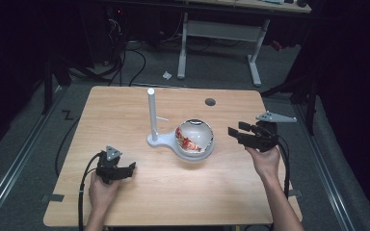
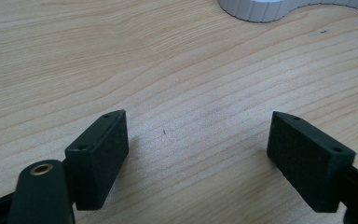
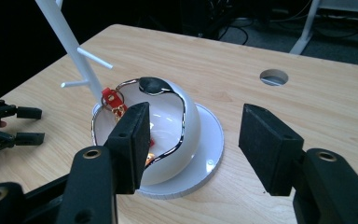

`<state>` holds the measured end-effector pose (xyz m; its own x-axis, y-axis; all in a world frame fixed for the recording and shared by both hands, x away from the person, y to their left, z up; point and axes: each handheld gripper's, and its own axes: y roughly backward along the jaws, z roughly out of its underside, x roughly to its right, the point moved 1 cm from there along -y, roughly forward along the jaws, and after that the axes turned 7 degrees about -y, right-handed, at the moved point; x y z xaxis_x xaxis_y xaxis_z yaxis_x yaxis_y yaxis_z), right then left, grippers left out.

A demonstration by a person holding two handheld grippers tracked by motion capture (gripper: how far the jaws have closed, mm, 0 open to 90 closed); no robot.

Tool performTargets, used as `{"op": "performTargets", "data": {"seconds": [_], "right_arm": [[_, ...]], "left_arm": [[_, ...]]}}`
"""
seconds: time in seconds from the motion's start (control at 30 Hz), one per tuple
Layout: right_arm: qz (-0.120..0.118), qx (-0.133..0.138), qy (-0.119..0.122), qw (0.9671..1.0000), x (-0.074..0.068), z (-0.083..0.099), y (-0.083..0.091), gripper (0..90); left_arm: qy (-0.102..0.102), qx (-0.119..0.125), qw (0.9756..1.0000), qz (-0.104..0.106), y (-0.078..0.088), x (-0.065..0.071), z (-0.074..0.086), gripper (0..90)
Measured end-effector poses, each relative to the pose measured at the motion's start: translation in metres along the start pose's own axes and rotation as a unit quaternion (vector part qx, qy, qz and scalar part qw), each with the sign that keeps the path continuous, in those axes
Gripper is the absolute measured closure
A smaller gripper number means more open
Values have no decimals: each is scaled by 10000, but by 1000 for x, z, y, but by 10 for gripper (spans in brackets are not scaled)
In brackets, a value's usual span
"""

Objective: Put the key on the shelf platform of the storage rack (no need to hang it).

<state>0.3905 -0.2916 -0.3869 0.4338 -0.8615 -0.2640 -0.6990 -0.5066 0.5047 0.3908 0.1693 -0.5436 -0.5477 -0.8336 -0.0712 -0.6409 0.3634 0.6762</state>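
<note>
A round white bowl (image 1: 195, 137) with a shiny silver wavy rim sits in the middle of the table (image 1: 125, 110). It rests on a flat white round base (image 3: 209, 140). Inside the bowl are small red and gold things (image 3: 114, 100) (too small to tell what they are). Just left of the bowl stands a thin white post (image 1: 151, 113) with little pegs sticking out.

The table is light wood with soft wavy lines in it. It has a small round hole (image 1: 210, 102) near the far side. The room is dark, with grey floor, black cables and another desk's white legs (image 1: 183, 48) far behind.

The left gripper (image 1: 125, 169) is low over the near left part of the table, held by a hand (image 1: 102, 190). Its two black blocky jaws are spread wide, with bare wood between them. The right gripper (image 1: 234, 133) is just right of the bowl, held by the other hand (image 1: 266, 161). Its jaws are spread wide too, pinching nothing, and they point at the bowl.
</note>
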Motion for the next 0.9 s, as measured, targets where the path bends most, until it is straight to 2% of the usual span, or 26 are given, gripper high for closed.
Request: {"op": "performTargets", "data": {"seconds": [0.27, 0.9], "right_arm": [[81, 174, -28, 9998, 4, 4, 21, 439], [246, 382, -376, 9983, 26, 41, 46, 434]], "left_arm": [[-1, -1, 10000, 1, 0, 0, 0, 211], [-4, -3, 10000, -3, 0, 0, 0, 210]]}}
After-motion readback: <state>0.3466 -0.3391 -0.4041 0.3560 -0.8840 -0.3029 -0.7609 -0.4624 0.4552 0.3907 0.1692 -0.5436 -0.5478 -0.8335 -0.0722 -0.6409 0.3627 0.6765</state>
